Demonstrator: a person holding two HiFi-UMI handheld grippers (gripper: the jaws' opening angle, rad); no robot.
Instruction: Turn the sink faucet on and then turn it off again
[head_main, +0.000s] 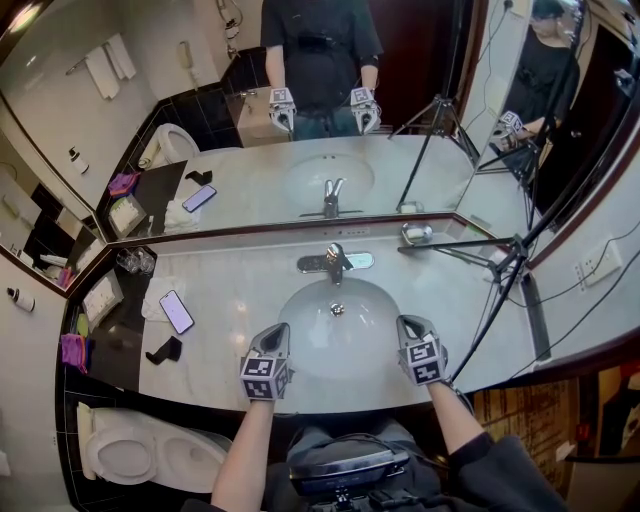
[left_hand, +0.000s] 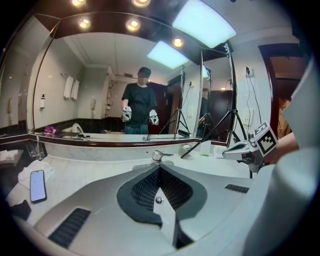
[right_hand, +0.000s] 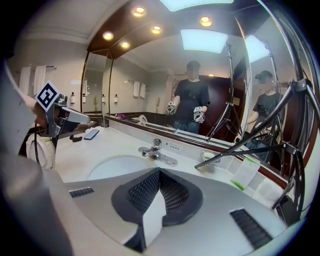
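I see the faucet across the basin, centred ahead between left gripper and right gripper; both pinched together, empty, neither clearly nearer.

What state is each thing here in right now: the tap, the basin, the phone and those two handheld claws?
faucet: no water seen running from it.
sink basin: empty, drain showing.
phone: lying flat on the counter, screen lit.
left gripper: shut, nothing between its jaws.
right gripper: shut, nothing between its jaws.
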